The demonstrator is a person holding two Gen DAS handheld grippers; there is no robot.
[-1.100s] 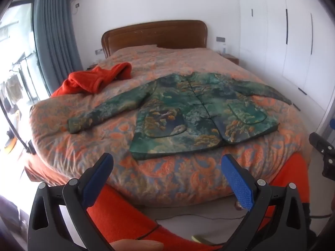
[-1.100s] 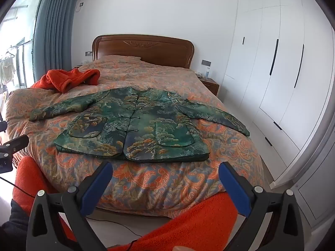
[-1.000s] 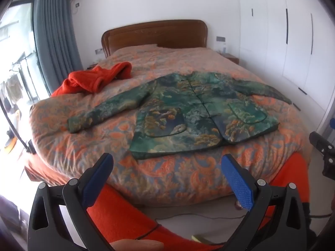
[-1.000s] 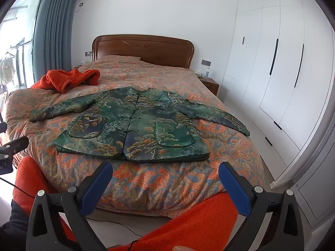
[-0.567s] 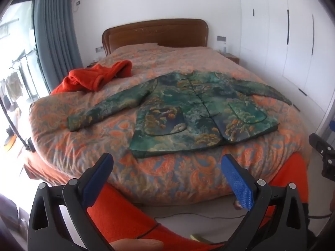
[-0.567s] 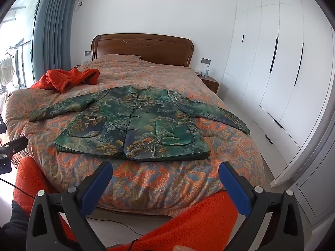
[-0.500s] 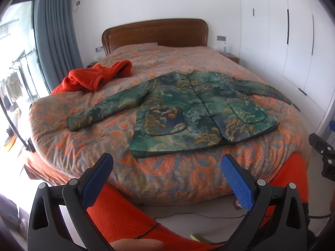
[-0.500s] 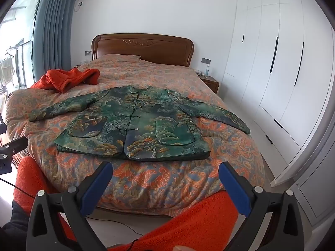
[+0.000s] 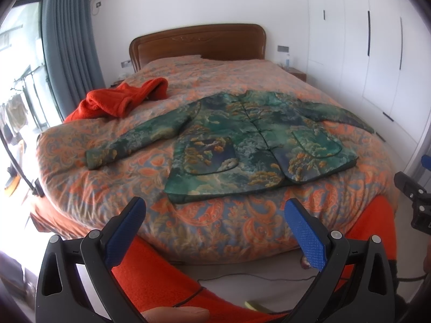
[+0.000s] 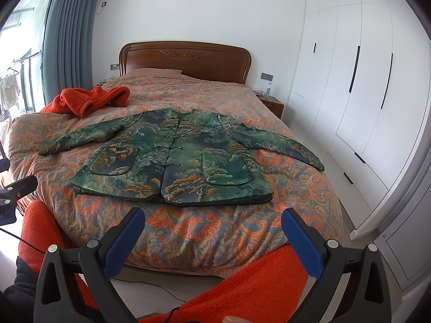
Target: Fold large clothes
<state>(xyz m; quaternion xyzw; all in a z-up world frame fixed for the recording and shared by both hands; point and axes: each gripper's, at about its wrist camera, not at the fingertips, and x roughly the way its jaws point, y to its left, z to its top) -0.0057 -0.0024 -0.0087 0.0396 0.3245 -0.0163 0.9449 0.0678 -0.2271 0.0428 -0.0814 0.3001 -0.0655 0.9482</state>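
The green jacket (image 10: 172,158) lies flat on the bed (image 10: 231,231), face up, with its front closed by a row of knot buttons down the middle. Both sleeves are spread out to the sides: one reaches toward the window side, the other toward the white wardrobe (image 10: 358,94). Its lower hem is near the foot edge of the bed, closest to the cameras. No part of it is turned over, so I judge that the folding has not begun; the jacket is only laid out and smoothed, which is the preparation step. The left gripper (image 9: 214,231) and the right gripper (image 10: 212,231) both hang in front of the foot of the bed, apart from the jacket, with their blue fingers (image 10: 124,242) spread wide and nothing between them. All the work is left: probably each sleeve must go across the body, then the sides, and then the hem must come up toward the collar. A red fleece garment (image 10: 91,99) lies crumpled near the pillow side, apart from the jacket, and it may wait for its own turn.
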